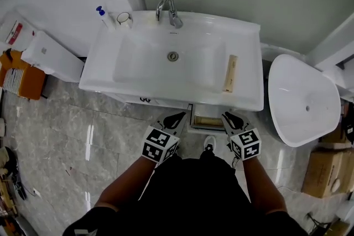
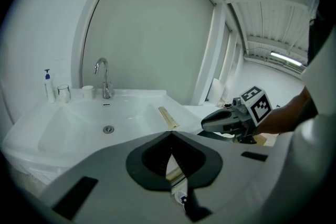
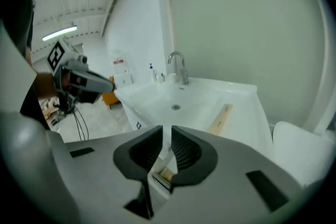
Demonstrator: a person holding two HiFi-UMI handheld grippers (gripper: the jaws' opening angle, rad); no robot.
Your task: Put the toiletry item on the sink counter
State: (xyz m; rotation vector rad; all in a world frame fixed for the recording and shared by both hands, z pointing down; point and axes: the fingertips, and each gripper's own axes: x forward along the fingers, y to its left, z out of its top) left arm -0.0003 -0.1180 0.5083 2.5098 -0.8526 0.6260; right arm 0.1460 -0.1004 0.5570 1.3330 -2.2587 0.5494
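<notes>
Sink counter [image 1: 247,47] bears toiletry box [image 1: 229,73], well beyond jaws; left gripper [image 1: 176,118] closed, empty; right gripper [image 1: 230,118] barely parted, empty.

A long, thin, pale tan box [image 1: 230,73] lies flat on the right ledge of the white sink counter [image 1: 250,41], just beside the basin, its length running from the front edge toward the wall.

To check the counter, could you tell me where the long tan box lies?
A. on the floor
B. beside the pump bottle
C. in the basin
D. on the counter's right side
D: the long tan box lies flat on the sink counter, right of the basin, far from the pump bottle.
</notes>
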